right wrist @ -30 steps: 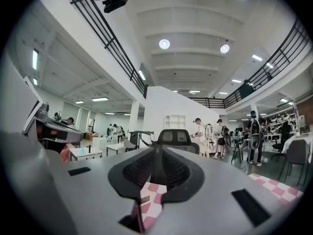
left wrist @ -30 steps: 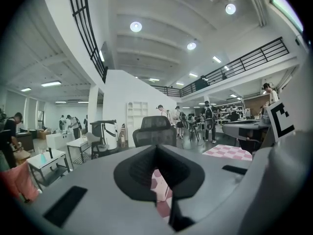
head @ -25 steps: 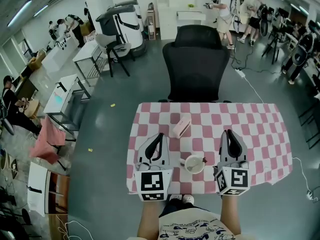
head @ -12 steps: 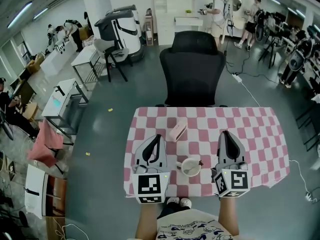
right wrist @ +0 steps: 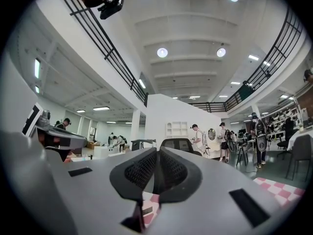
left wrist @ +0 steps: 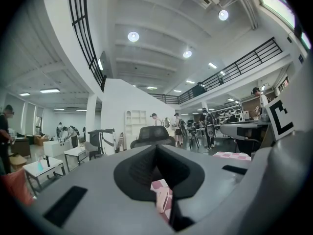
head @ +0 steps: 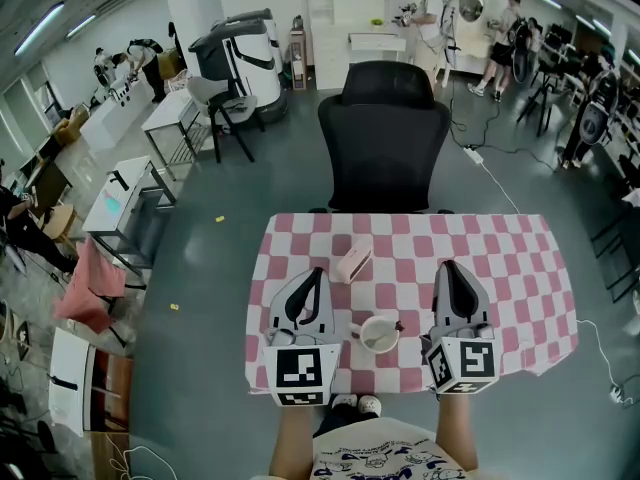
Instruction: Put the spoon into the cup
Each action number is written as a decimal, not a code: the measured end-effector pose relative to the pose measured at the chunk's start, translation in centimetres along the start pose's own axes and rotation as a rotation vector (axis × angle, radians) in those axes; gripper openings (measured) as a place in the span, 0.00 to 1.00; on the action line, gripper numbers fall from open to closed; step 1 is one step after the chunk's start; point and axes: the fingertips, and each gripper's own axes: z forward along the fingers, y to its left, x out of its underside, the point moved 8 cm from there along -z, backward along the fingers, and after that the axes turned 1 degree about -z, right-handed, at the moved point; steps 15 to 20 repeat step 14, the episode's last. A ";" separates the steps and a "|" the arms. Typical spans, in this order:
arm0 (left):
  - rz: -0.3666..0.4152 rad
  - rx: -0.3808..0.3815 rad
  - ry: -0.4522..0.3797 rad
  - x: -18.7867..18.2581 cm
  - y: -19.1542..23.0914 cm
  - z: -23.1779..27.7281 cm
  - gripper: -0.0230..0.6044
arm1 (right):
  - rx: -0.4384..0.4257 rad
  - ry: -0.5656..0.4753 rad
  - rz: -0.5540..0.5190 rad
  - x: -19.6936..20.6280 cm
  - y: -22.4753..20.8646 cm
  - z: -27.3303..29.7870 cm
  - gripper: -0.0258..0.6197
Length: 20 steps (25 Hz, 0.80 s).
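Spoon (head: pixel 398 325) shown standing in the cup (head: pixel 380 334), with closed jaws on either side.
The left gripper (head: pixel 320 271) is seen with its jaws pressed together on nothing. A pink box (head: pixel 354 263) lies just beyond it on the checked tablecloth (head: pixel 520 268). The white cup is set between the two grippers, near the table's front edge. Of the spoon only a dark handle tip is shown, leaning over the rim toward the right; its bowl is hidden inside the cup. The right gripper (head: pixel 450 266) is likewise closed and empty. A black chair (head: pixel 383 138) is placed behind the table.
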 end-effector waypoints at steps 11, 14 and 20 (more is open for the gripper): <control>0.002 0.003 0.003 0.2 -0.2 0.8 0.06 | -0.007 0.010 0.003 0.4 -0.3 0.6 0.09; 0.002 -0.002 0.007 0.2 -0.1 0.9 0.06 | -0.007 0.013 0.004 0.5 -0.5 0.7 0.09; 0.002 -0.002 0.007 0.2 -0.1 0.9 0.06 | -0.007 0.013 0.004 0.5 -0.5 0.7 0.09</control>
